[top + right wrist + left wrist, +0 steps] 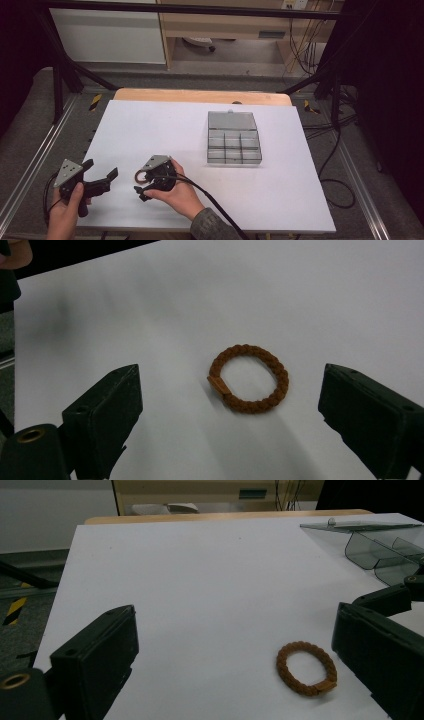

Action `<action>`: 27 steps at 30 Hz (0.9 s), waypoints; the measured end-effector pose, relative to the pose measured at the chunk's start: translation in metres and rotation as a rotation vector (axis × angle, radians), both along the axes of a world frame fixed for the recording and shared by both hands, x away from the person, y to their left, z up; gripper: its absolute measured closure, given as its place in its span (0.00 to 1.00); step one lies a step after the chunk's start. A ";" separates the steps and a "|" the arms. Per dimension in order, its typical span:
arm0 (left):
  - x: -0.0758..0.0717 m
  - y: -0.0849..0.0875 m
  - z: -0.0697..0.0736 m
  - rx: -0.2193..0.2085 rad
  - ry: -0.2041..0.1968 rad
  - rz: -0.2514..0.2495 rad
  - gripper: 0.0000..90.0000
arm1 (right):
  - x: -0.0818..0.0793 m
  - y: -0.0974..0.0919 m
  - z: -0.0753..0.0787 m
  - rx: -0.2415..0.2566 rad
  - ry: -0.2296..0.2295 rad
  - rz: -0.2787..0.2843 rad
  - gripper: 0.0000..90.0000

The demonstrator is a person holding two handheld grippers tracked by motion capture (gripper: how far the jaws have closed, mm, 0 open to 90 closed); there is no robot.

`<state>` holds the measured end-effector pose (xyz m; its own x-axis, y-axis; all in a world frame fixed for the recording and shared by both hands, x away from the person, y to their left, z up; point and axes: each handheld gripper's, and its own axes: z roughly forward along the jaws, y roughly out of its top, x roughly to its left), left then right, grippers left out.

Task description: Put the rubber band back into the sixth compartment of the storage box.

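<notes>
A brown braided bracelet (pixel 140 175) lies flat on the white table top (pixel 200 200), near its front left. In the right gripper view the bracelet (pixel 277 372) sits on the table ahead of the two black jaws, apart from both. My right gripper (pixel 140 183) is open and hovers right over it, pointing left. My left gripper (pixel 101 170) is open farther left, near the table's left edge, with nothing between its jaws. In the left gripper view the bracelet (pixel 282 667) lies ahead and to the right.
A clear plastic organiser box (pixel 234 162) with several small compartments and its lid (pixel 231 120) laid open stands right of centre, seen also in the left gripper view as the box (pixel 365 550). A wooden strip (pixel 200 96) borders the far edge. Cables hang at the right.
</notes>
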<state>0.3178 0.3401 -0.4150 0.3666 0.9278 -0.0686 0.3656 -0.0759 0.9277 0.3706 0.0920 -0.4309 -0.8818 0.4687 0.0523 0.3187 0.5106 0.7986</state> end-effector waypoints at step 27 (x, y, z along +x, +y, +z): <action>0.001 -0.002 -0.001 0.012 0.006 -0.004 0.06 | -0.005 0.015 -0.011 -0.056 -0.030 0.090 0.43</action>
